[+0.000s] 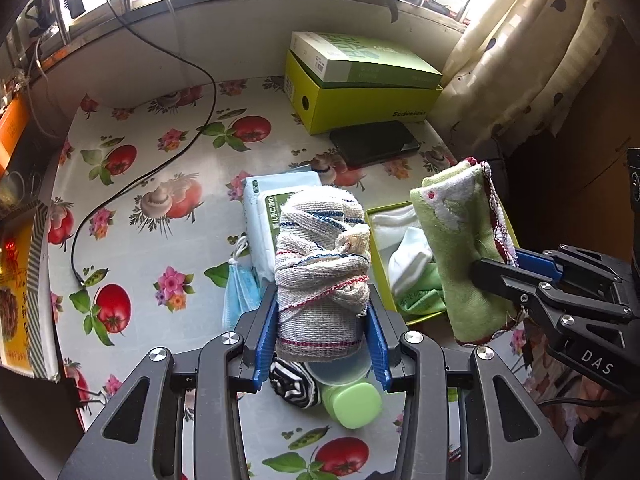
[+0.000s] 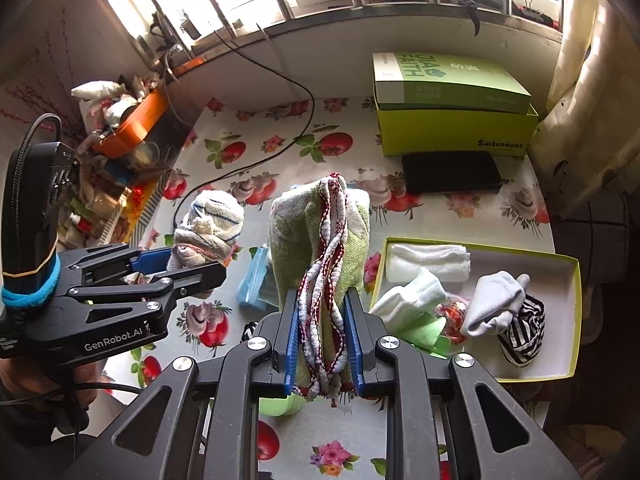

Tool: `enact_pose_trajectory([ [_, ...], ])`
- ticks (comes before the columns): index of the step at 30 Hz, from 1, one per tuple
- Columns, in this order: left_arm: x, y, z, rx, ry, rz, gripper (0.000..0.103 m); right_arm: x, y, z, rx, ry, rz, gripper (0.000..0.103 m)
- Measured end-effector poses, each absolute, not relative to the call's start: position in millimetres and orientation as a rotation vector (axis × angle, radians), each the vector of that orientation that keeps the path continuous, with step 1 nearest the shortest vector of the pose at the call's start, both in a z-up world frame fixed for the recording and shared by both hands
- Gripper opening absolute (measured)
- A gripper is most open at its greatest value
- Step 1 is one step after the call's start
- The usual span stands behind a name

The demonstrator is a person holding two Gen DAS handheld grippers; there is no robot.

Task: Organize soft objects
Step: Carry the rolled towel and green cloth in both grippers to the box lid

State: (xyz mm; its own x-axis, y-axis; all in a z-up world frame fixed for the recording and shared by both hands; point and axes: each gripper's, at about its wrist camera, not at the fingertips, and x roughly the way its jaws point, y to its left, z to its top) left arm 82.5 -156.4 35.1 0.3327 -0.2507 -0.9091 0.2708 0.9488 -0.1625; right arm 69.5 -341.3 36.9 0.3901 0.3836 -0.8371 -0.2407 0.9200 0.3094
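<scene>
A rolled beige woven cloth (image 1: 320, 248) with blue and red stripes stands upright between the blue pads of my left gripper (image 1: 322, 300), which is shut on it above the table. To its right, my right gripper (image 1: 496, 264) is shut on a folded green towel (image 1: 460, 240) with red-and-white trim. In the right wrist view the towel (image 2: 320, 232) sticks up from the right gripper (image 2: 321, 300), and the left gripper (image 2: 192, 264) holds the rolled cloth (image 2: 212, 220) at the left. A shallow yellow-green tray (image 2: 568, 320) at the right holds a white sock (image 2: 496, 300), a striped sock (image 2: 524, 332) and a folded white cloth (image 2: 428, 264).
Two stacked green boxes (image 1: 360, 88) and a black flat device (image 1: 376, 142) sit at the back. A wipes pack (image 1: 264, 216), a blue mask (image 1: 240, 292), a striped sock (image 1: 294, 384) and a green bottle (image 1: 352, 400) lie under the left gripper. A black cable (image 1: 160, 168) crosses the tablecloth.
</scene>
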Motion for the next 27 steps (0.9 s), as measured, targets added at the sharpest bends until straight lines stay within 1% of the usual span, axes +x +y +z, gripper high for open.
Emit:
enact_pose_trajectory([
  [27, 99.1, -255.6, 4.2, 0.155, 1.267, -0.476, 0.041, 66.5, -427.4, -5.9, 0.278, 1.152, 0.284, 0.02],
])
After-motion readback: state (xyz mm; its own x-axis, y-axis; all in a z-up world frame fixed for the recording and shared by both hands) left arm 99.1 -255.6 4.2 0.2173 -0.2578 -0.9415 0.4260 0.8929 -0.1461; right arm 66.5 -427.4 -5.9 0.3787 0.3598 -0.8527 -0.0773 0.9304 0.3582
